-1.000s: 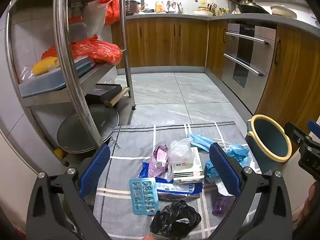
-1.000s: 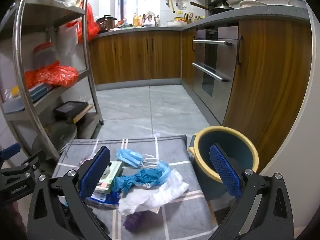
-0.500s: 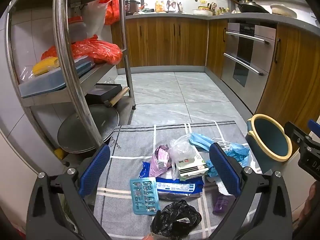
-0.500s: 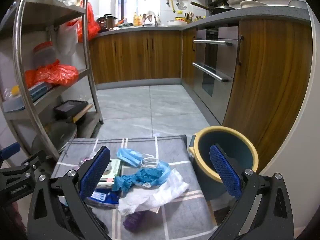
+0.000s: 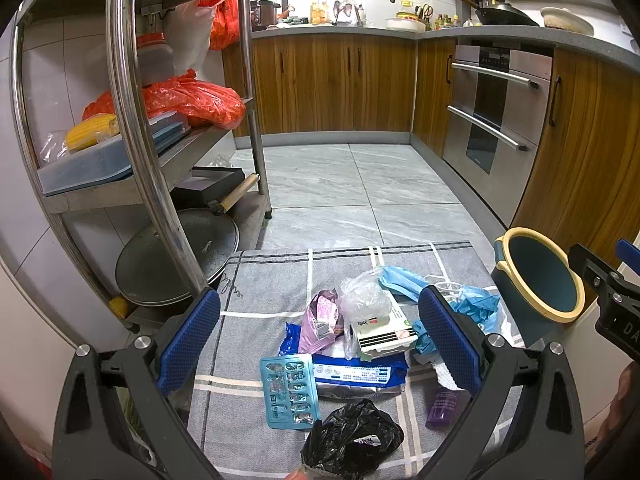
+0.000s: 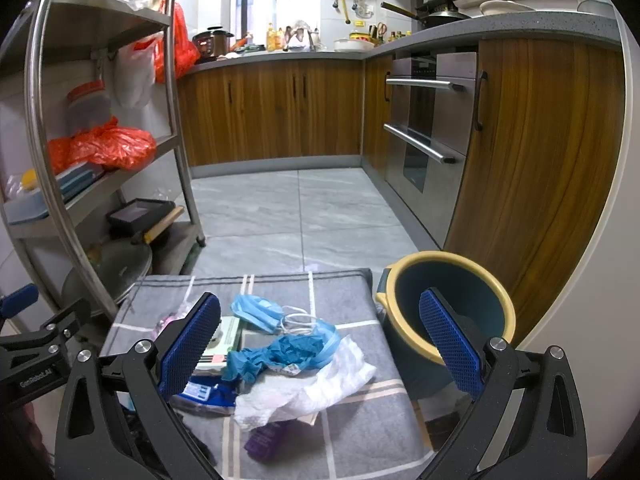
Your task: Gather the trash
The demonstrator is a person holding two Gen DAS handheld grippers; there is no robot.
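Sitting beside trash pile [image 6: 296, 360], bin [image 6: 448, 312]

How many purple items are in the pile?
2: a purple wrapper at the pile's far left beside the clear bag, and a purple bottle at the near right under the white bag. More may be buried.

Both wrist cams sat low over the table [image 5: 256, 280], facing fwd twd kitchen cabinets [image 5: 340, 84]. Left looked from left, right from right; both shared trash pile [image 6: 288, 352] & bin [image 6: 448, 280].
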